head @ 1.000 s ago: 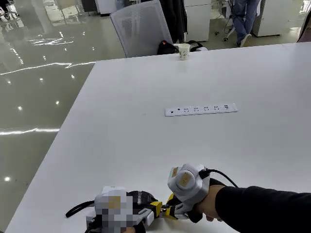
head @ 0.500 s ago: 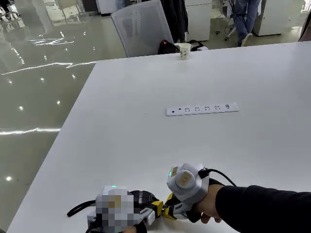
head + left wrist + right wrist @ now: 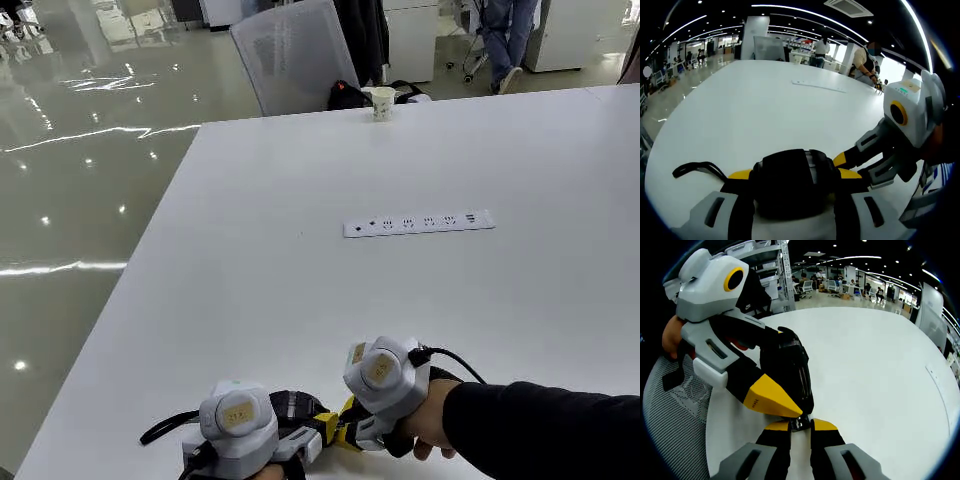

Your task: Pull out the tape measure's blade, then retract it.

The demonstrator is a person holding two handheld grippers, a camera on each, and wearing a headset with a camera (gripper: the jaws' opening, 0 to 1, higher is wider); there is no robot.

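White counter (image 3: 300, 200) bearing a white power strip (image 3: 419, 223) mid-top and a paper cup (image 3: 382, 103) at the far edge, its print unreadable. At the near edge, left tool (image 3: 795, 175) clenched around the black tape measure (image 3: 790, 190). Right tool (image 3: 801, 426) pinched on the blade end (image 3: 801, 422) right at the case, plain in the right gripper view. In the head view, that pinch masked by the tools' housings. Small print on a yellow fingertip (image 3: 767, 397), too fine to read.
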